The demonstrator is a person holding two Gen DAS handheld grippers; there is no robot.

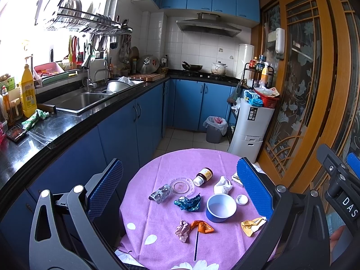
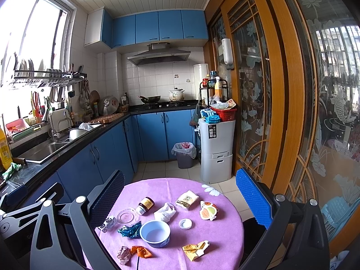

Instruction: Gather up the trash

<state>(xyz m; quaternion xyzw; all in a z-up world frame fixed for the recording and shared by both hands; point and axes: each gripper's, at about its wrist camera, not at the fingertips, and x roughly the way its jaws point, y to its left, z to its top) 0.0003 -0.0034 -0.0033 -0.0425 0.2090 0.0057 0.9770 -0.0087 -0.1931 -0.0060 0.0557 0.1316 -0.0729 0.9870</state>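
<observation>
A round table covered with a purple flowered cloth (image 2: pixel 157 186) is seen from above by both cameras. The left gripper (image 1: pixel 180 191) and the right gripper (image 2: pixel 180 198) are each held above the near edge with blue-padded fingers spread wide apart, nothing between them.

Laid out on the cloth:
- a blue plastic cup with white interior (image 2: pixel 155 232), near the centre;
- a crumpled blue foil wrapper (image 2: pixel 130 229), just left of the cup;
- a crumpled silver foil wrapper (image 2: pixel 107 223), at the left edge;
- a clear glass dish (image 2: pixel 127 216), beside a brown medicine bottle lying on its side (image 2: pixel 146 204);
- a white crumpled tissue (image 2: pixel 165 212);
- a white round lid (image 2: pixel 185 223), right of the cup;
- a pink paper ball (image 2: pixel 123 255) and an orange wrapper (image 2: pixel 141 251), at the near edge;
- a yellow torn packet (image 2: pixel 195 249), near right.

A grey bin lined with a white bag (image 2: pixel 184 155) stands on the floor at the far side, by the blue cabinets (image 2: pixel 153 135).
</observation>
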